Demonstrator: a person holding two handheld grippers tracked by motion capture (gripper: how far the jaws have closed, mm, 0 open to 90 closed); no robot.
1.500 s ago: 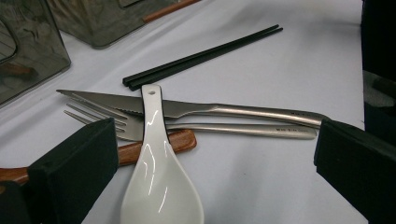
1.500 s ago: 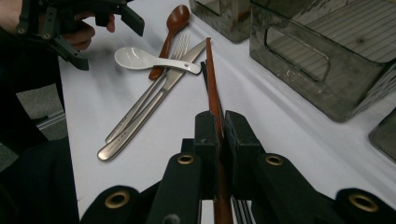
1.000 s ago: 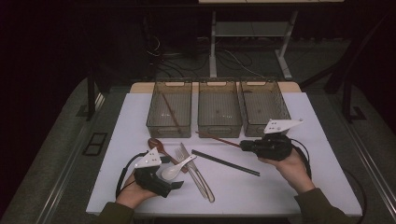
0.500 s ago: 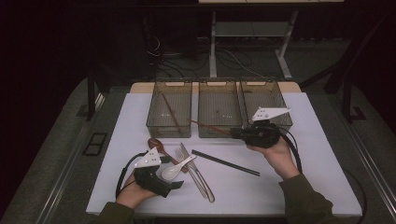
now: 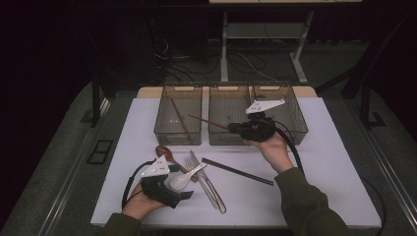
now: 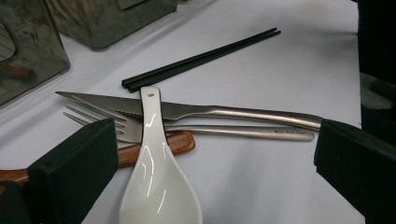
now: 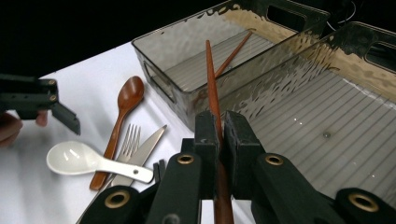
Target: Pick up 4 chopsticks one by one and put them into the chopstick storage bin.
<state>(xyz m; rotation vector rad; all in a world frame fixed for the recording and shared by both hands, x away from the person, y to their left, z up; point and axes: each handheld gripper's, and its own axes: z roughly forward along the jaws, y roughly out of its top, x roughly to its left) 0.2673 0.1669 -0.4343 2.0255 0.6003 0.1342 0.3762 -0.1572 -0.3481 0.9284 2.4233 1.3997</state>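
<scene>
So the left gripper [image 5: 189, 194] rests low on the white table [image 5: 334, 162], jaws wide with the white spoon's [image 6: 158, 186] bowl between them, not pinched. Further right, the right gripper [image 5: 231, 128] is clamped on a reddish-brown chopstick [image 5: 209, 121], tip poking over the left bin [image 5: 178, 135], where its twin [image 5: 179, 118] lies. I'd tilt the tip down past the rim, line it up lengthwise, then let go low so it doesn't bounce out.
</scene>
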